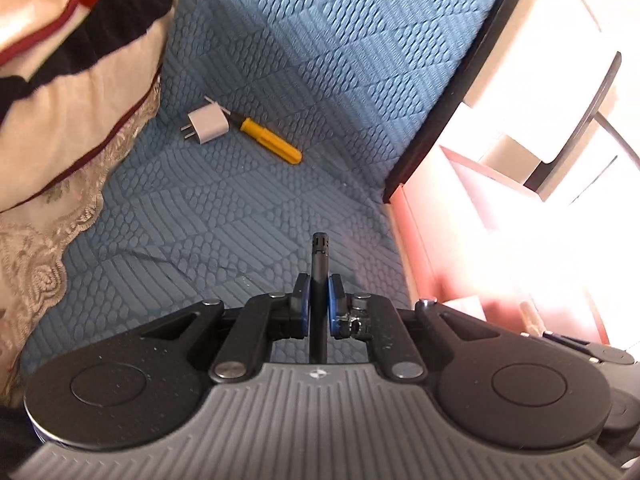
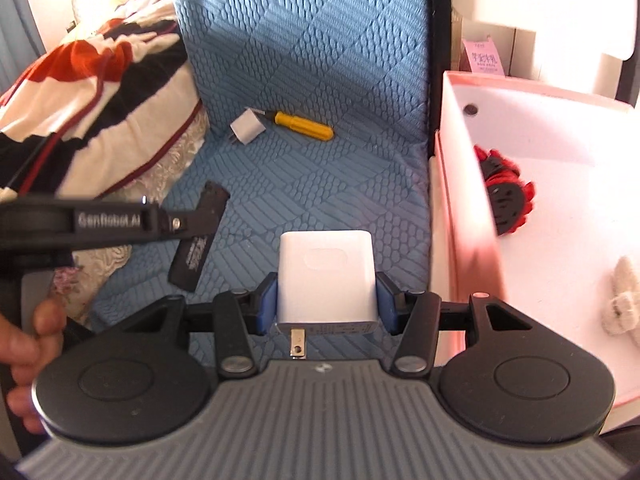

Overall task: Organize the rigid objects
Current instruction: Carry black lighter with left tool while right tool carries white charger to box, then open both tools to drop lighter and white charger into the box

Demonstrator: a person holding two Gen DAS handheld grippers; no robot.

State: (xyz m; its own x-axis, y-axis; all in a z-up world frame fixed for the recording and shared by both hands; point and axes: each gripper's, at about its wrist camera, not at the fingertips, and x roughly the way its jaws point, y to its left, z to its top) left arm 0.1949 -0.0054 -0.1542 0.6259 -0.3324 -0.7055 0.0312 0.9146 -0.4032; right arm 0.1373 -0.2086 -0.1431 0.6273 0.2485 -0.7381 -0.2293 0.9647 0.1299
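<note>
My left gripper [image 1: 319, 300] is shut on a thin black flat object [image 1: 320, 276], seen edge-on; in the right wrist view it is a black rectangular piece [image 2: 200, 236] held above the blue mat. My right gripper [image 2: 326, 300] is shut on a large white charger block [image 2: 326, 276], prongs toward the camera. A small white plug adapter [image 1: 208, 125] and a yellow-handled screwdriver [image 1: 270, 140] lie together on the mat farther off; the adapter [image 2: 247, 128] and the screwdriver [image 2: 306, 123] also show in the right wrist view.
A blue quilted mat [image 2: 320, 60] covers the surface. A folded striped quilt with lace trim [image 1: 60, 100] lies at the left. A pink-rimmed white box [image 2: 560, 168] stands at the right, holding a red-and-black round object [image 2: 506, 192] and a cream fabric item [image 2: 624, 300].
</note>
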